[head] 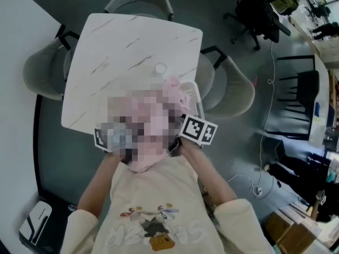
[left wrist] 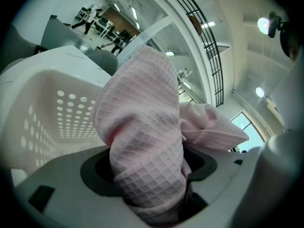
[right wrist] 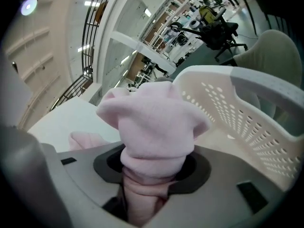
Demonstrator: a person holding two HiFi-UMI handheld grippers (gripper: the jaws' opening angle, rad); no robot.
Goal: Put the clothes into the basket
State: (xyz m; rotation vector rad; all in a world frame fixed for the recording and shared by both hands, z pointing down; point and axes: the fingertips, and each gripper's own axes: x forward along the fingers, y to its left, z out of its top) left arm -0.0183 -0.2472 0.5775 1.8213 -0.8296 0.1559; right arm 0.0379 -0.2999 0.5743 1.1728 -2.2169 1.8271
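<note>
A pink waffle-knit garment bulges out of my left gripper, whose jaws are shut on it. My right gripper is shut on a pink fleece garment bunched between its jaws. Both bundles hang at the near rim of the white perforated basket, whose wall also curves past the right gripper. In the head view the pink clothes sit over the basket's white rim at the table's near right edge. A mosaic patch covers most of them. The right gripper's marker cube shows beside it.
The basket stands on a white marble-look table with a small round white object on it. Grey chairs stand around the table. A black office chair is at the far right, and a cable runs over the floor.
</note>
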